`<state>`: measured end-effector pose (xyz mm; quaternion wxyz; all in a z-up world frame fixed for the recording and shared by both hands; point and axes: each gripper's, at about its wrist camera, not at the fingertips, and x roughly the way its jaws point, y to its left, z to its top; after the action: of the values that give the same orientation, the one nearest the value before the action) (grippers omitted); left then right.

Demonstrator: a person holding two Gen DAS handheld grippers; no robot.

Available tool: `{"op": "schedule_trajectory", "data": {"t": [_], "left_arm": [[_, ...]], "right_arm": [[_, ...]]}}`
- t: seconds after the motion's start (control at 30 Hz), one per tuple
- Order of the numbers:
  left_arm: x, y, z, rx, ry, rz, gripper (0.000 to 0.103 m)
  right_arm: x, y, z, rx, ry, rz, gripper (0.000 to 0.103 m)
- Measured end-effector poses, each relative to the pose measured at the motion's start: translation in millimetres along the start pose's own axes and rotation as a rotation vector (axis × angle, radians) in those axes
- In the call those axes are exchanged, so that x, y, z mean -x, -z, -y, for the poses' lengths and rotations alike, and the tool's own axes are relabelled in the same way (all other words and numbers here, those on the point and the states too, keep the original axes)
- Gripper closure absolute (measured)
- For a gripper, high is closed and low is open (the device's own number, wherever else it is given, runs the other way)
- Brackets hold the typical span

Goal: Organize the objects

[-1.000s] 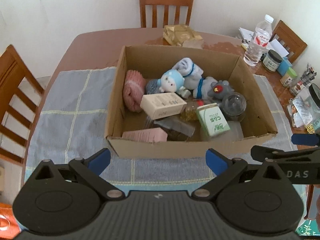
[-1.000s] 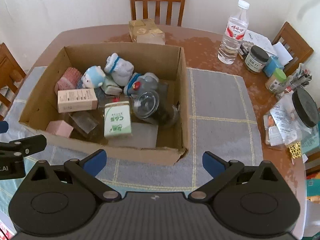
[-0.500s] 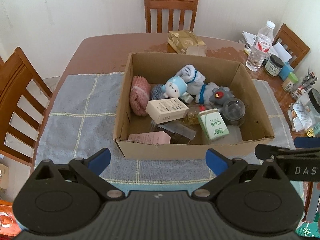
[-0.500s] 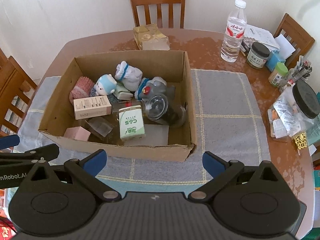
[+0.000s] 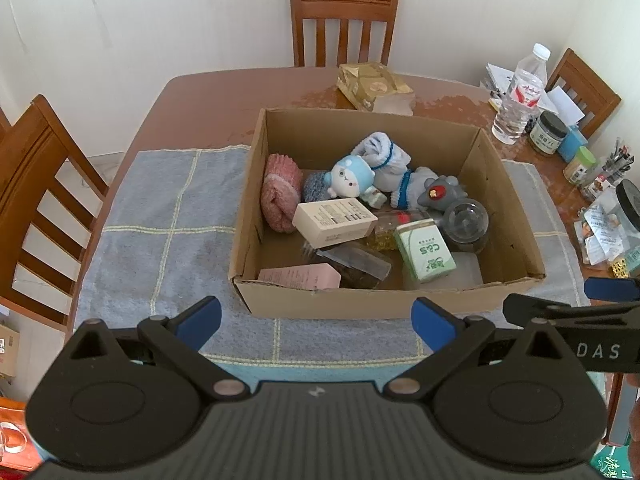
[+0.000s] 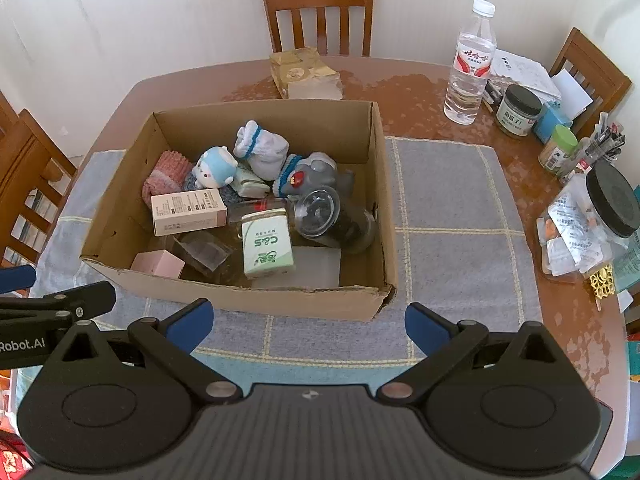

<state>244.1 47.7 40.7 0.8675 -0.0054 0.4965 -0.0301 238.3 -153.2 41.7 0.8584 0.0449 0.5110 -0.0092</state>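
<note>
Pink box perhaps half-hidden.

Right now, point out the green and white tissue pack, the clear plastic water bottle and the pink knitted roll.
Green and white tissue pack [image 6: 267,243], right wrist view, on its printed top face.
Clear plastic water bottle [image 6: 471,65], right wrist view, on its red label.
Pink knitted roll [image 5: 280,192], left wrist view, on its ribbed side.

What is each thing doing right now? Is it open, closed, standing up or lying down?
Left hand-held gripper: open, holding nothing.
Right hand-held gripper: open, holding nothing.
Brown cardboard box: open on top, holding many things.
Green and white C&S tissue pack: lying in the box.
Clear plastic water bottle: upright, white cap on.
Big clear jar with black lid: lid on.
Blue-hatted plush doll: lying on its side.
</note>
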Motion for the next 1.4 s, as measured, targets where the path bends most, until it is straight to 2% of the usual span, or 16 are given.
{"op": "schedule_trajectory", "data": {"t": [1.4], "left_arm": [[3.7, 0.4, 4.3, 0.002, 0.015, -0.010, 0.002]], "right_arm": [[7.5, -1.5, 4.6, -0.007, -0.001, 0.008, 0.000]]}}
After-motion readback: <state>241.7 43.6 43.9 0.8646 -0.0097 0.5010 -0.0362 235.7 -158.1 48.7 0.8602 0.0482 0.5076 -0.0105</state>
